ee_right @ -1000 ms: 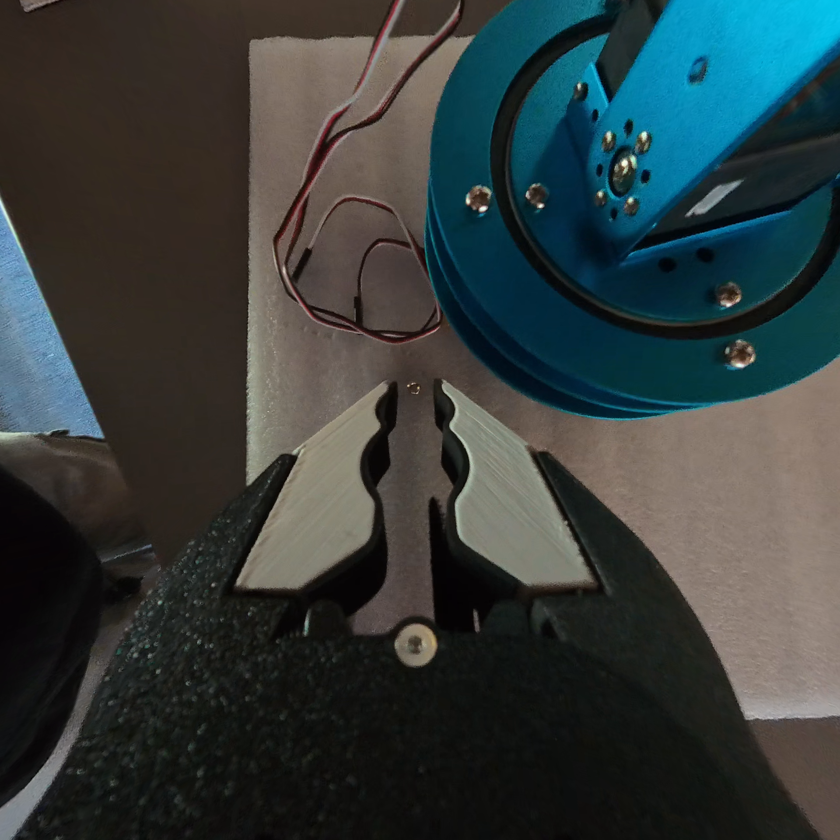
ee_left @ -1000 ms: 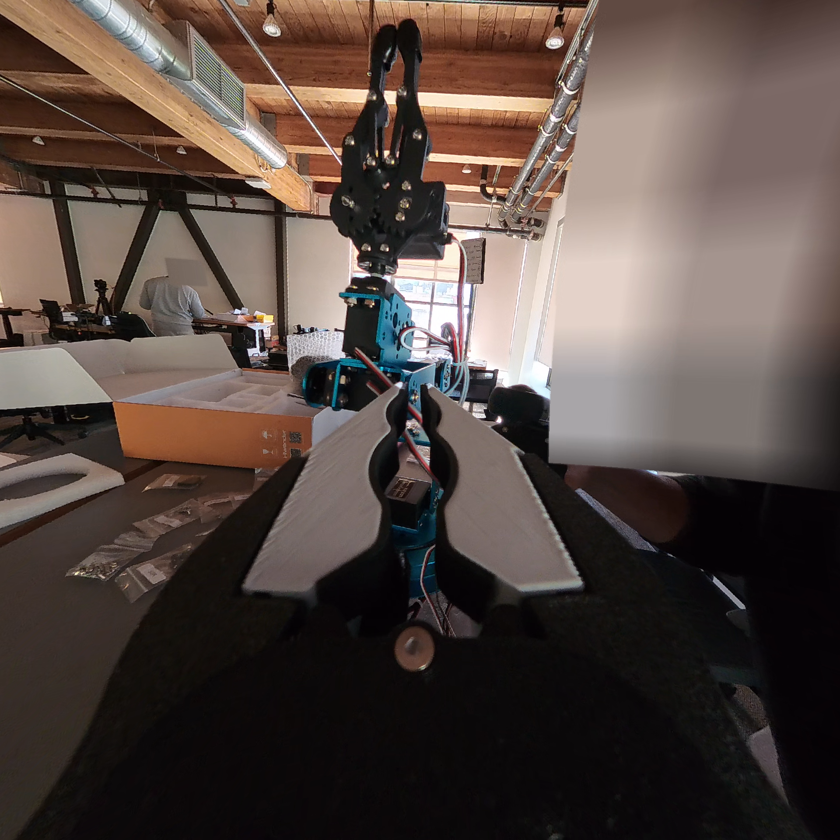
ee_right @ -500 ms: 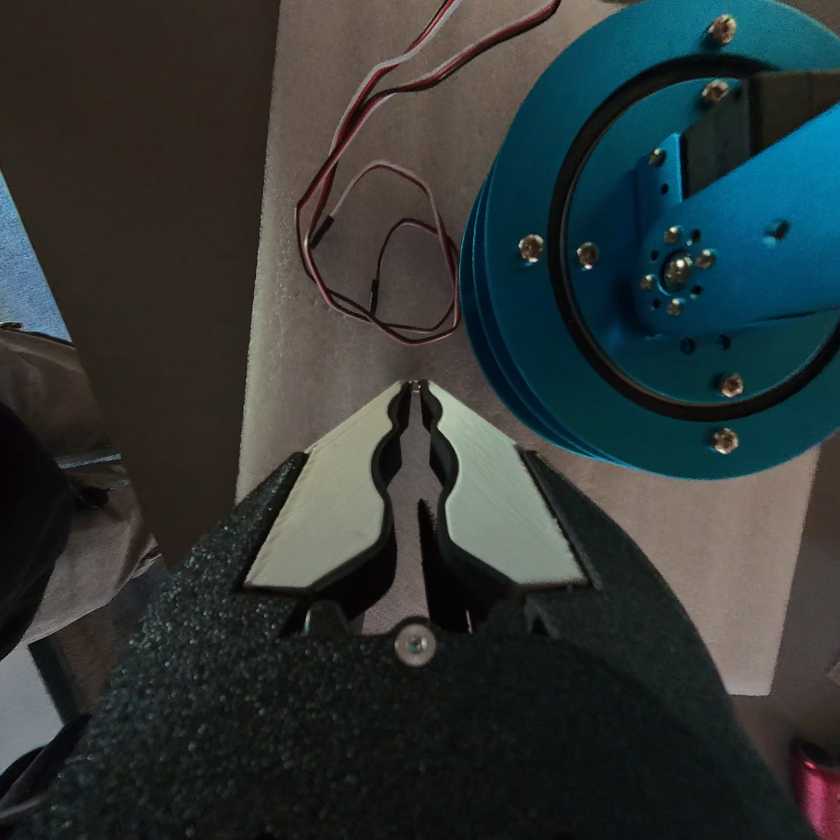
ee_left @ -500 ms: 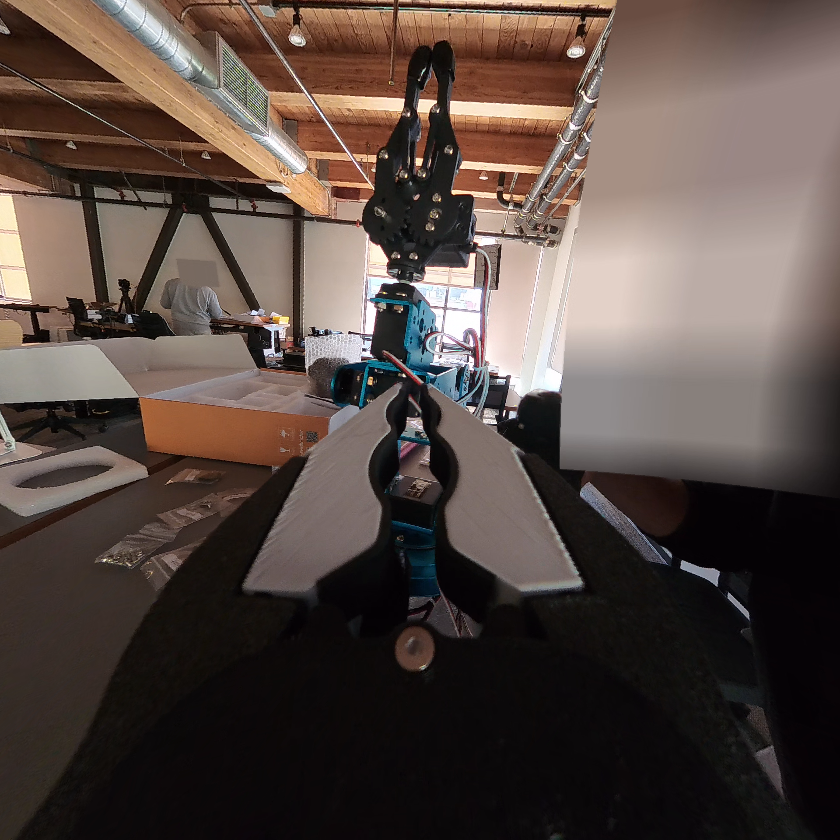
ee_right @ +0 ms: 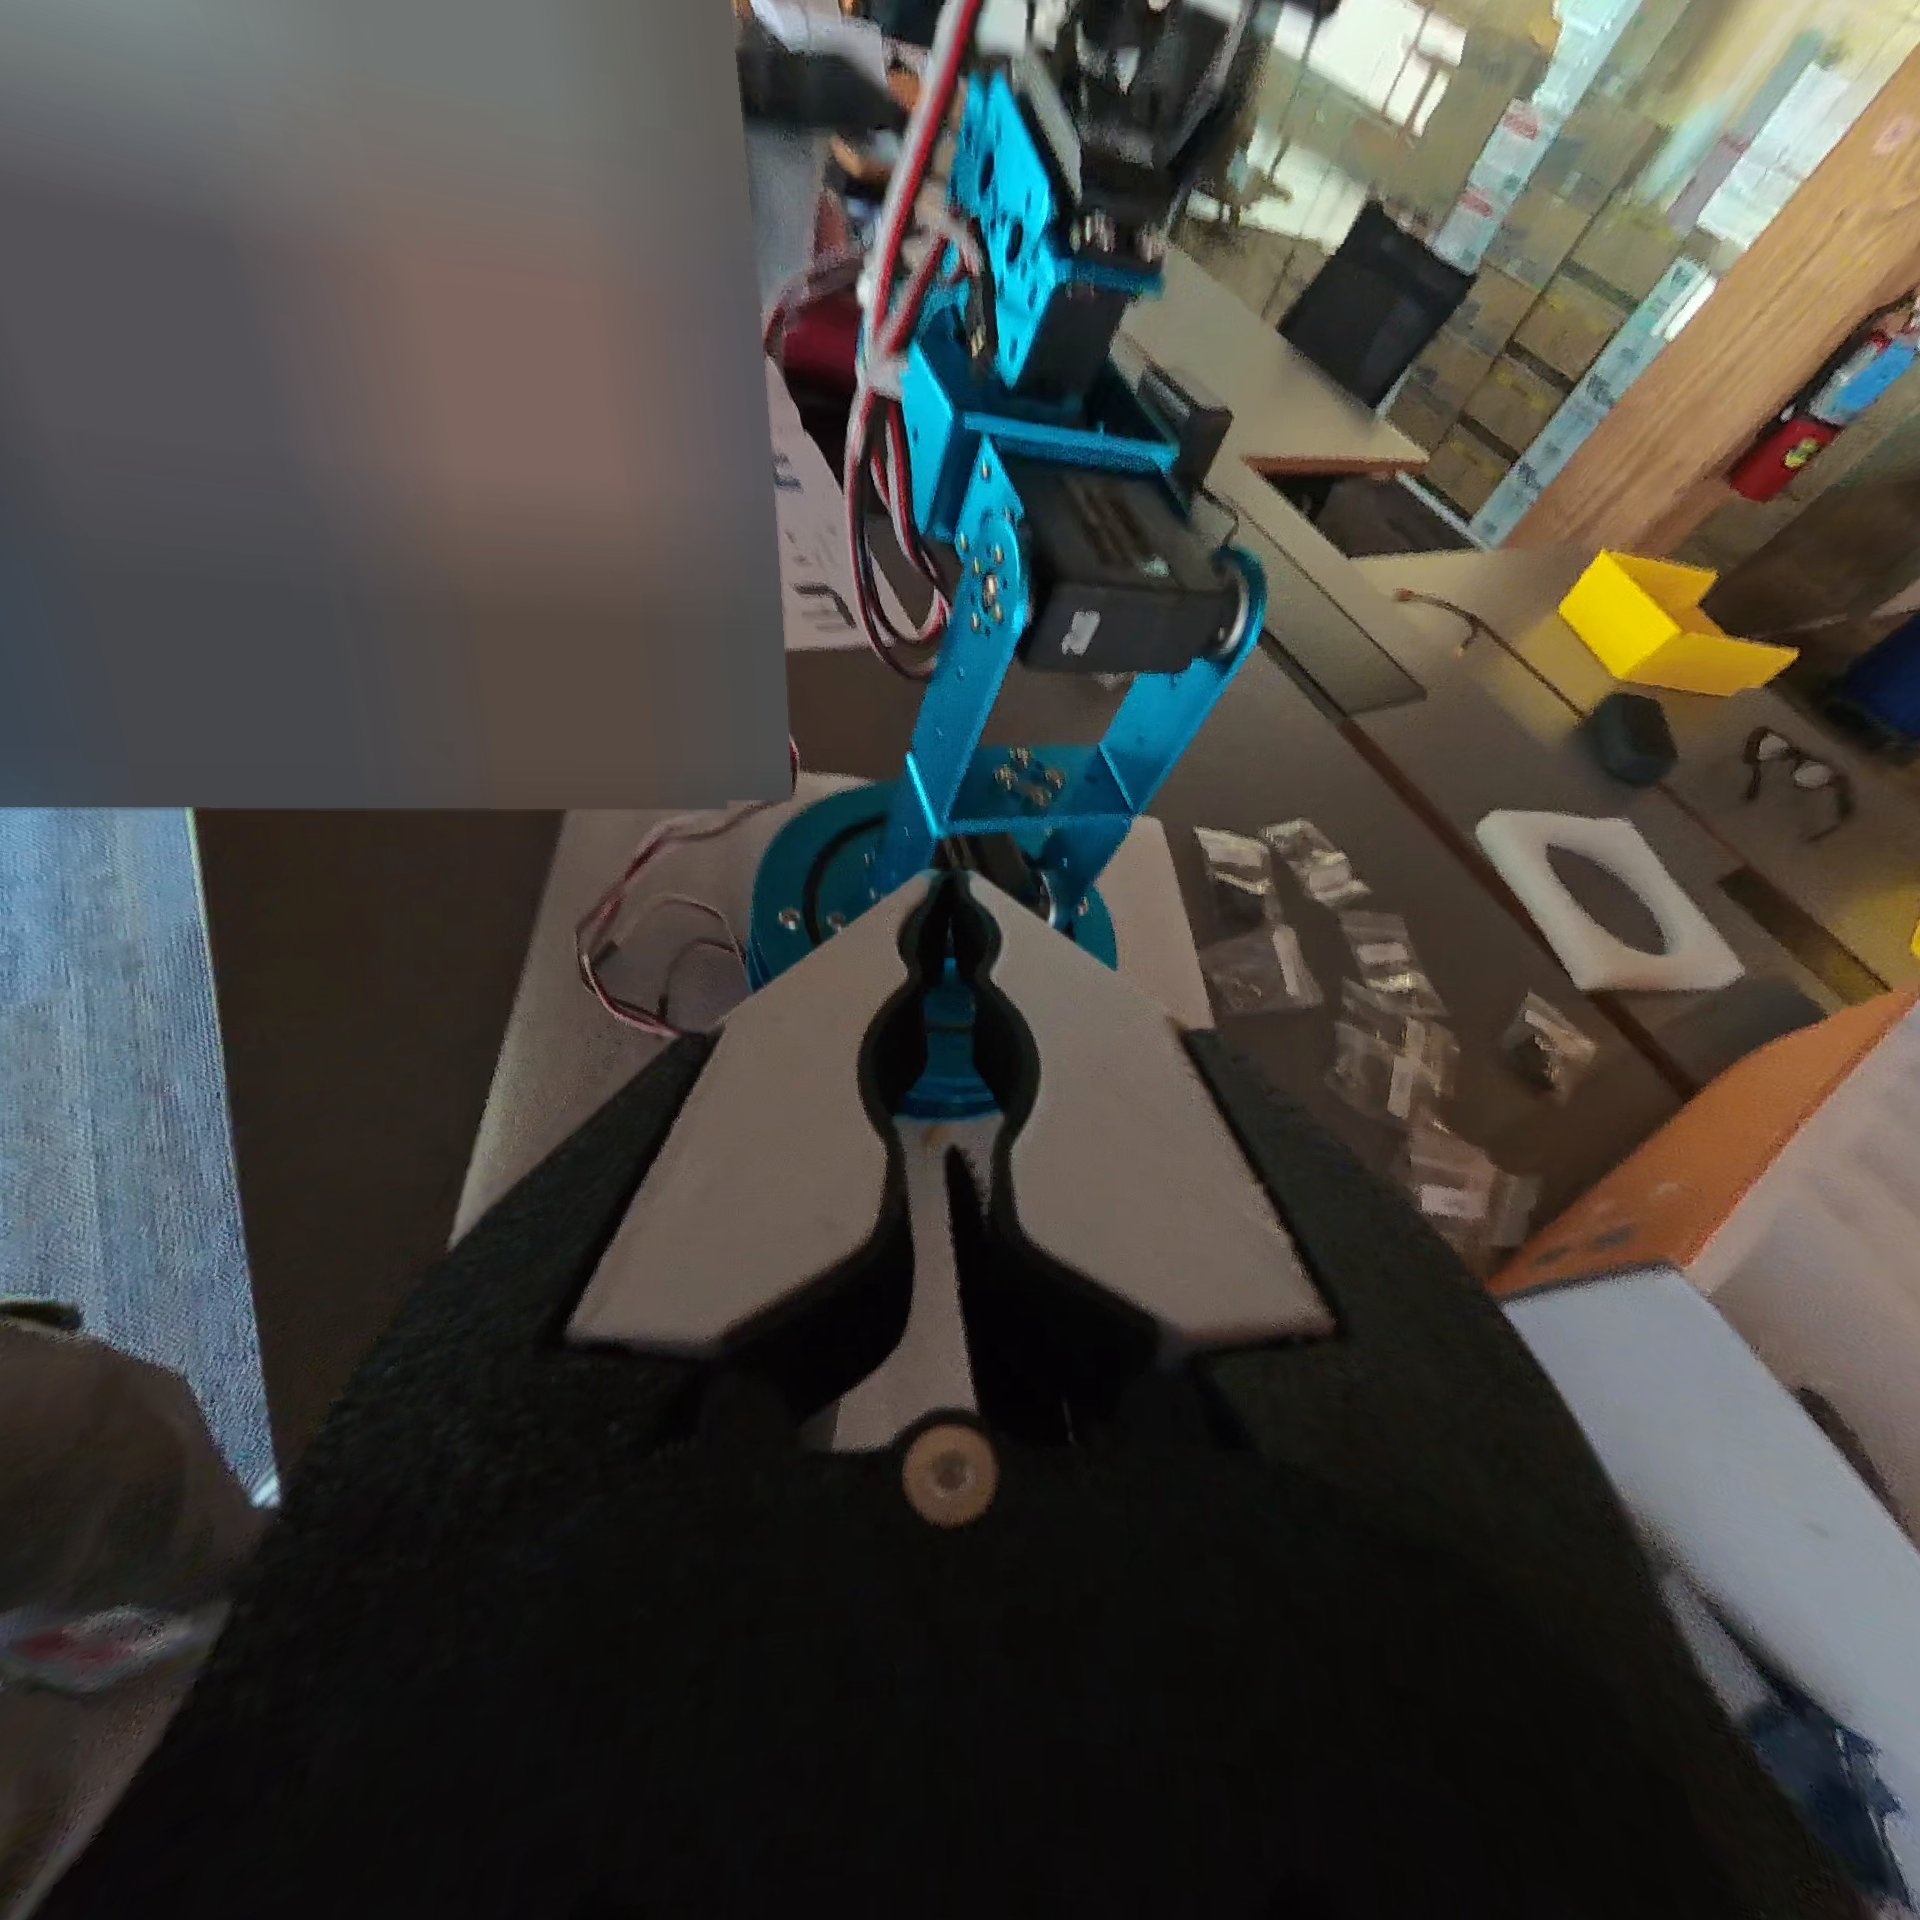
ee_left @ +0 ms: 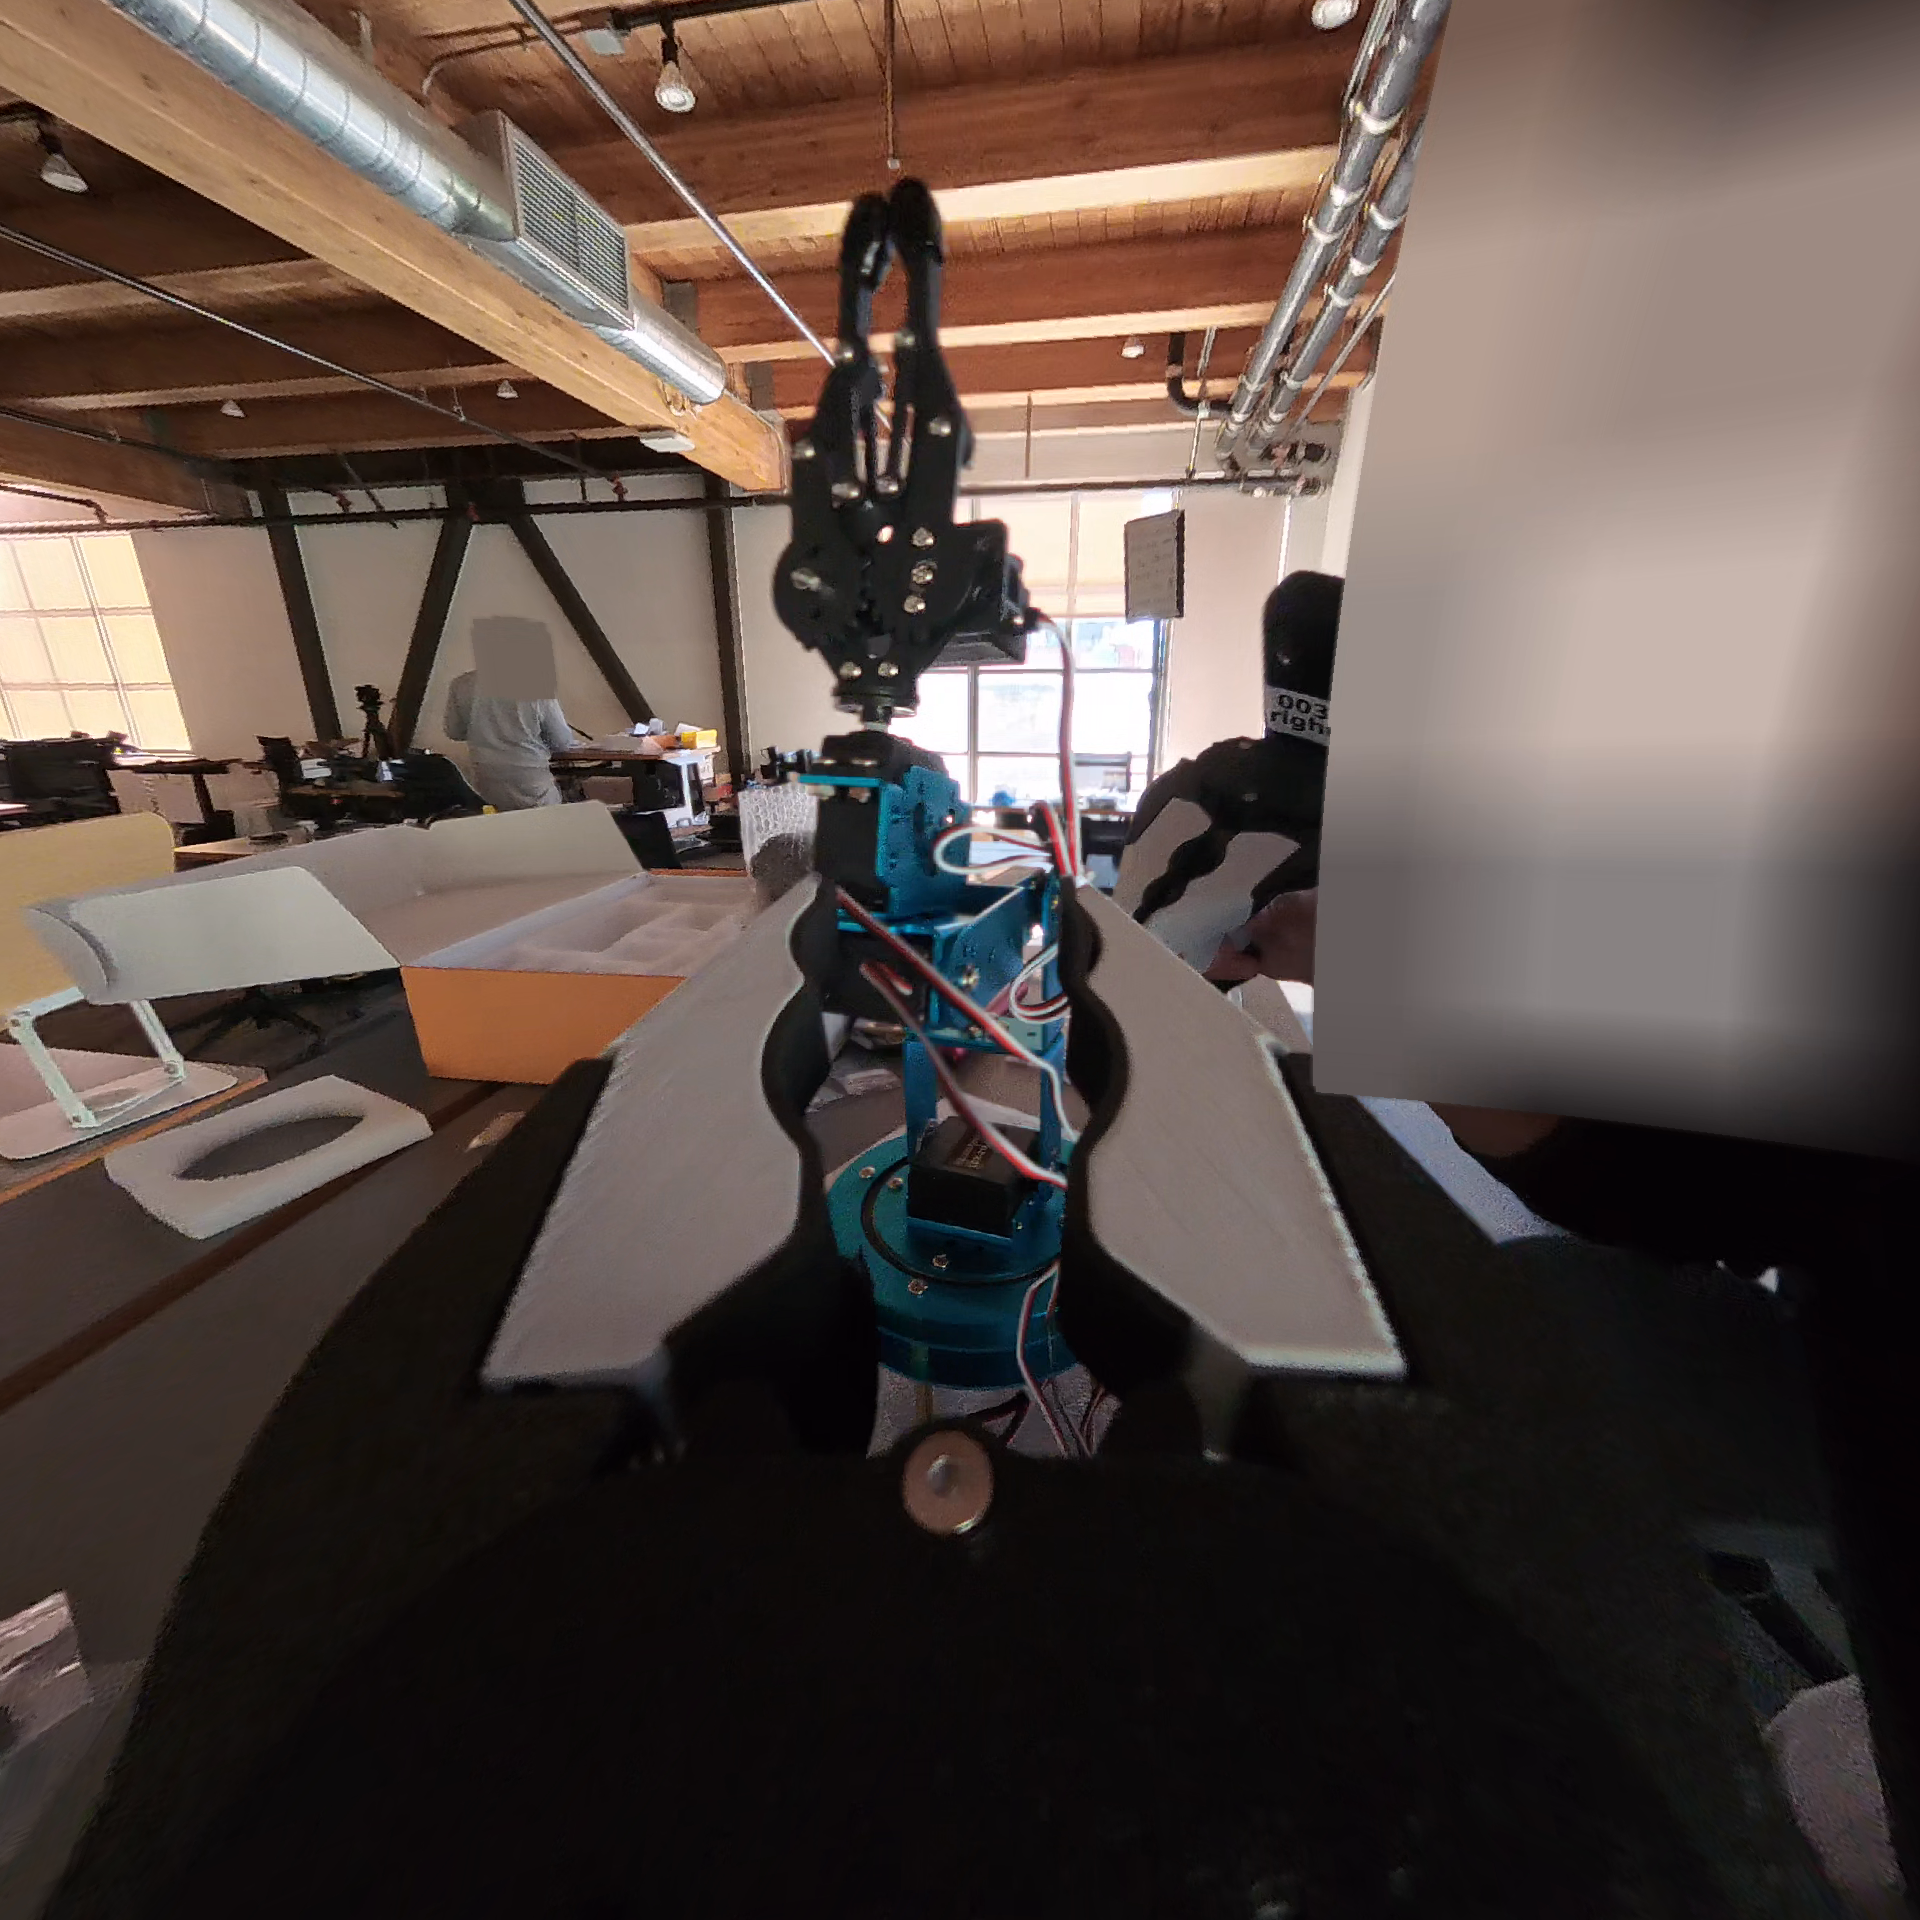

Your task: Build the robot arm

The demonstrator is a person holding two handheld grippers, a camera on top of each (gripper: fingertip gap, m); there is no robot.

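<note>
A small blue metal robot arm (ee_left: 966, 935) with a black claw (ee_left: 883, 520) stands upright on a round blue base (ee_left: 956, 1268). My left gripper (ee_left: 945, 894) is open, level with the arm's middle joints, which show between its fingers. The arm also shows in the right wrist view (ee_right: 997, 582), with its base (ee_right: 821, 894) on a white foam pad (ee_right: 1153, 914). My right gripper (ee_right: 951, 878) is shut above the pad, in front of the base. I see nothing between its tips. It also shows in the left wrist view (ee_left: 1210, 883), to the arm's right.
Loose red, black and white wires (ee_right: 644, 956) lie left of the base. Several small hardware bags (ee_right: 1351, 997), a white foam ring (ee_right: 1538, 914) and an open orange box (ee_left: 520, 1008) sit on the dark table. A yellow box (ee_right: 1652, 623) stands farther off. A person (ee_left: 509, 727) stands far back. Tip to tip, the grippers are about 20 centimeters apart.
My left gripper has opened wide. My right gripper closed its tips at a tiny metal ring on the foam, then rose and tilted up from looking straight down to looking across the table.
</note>
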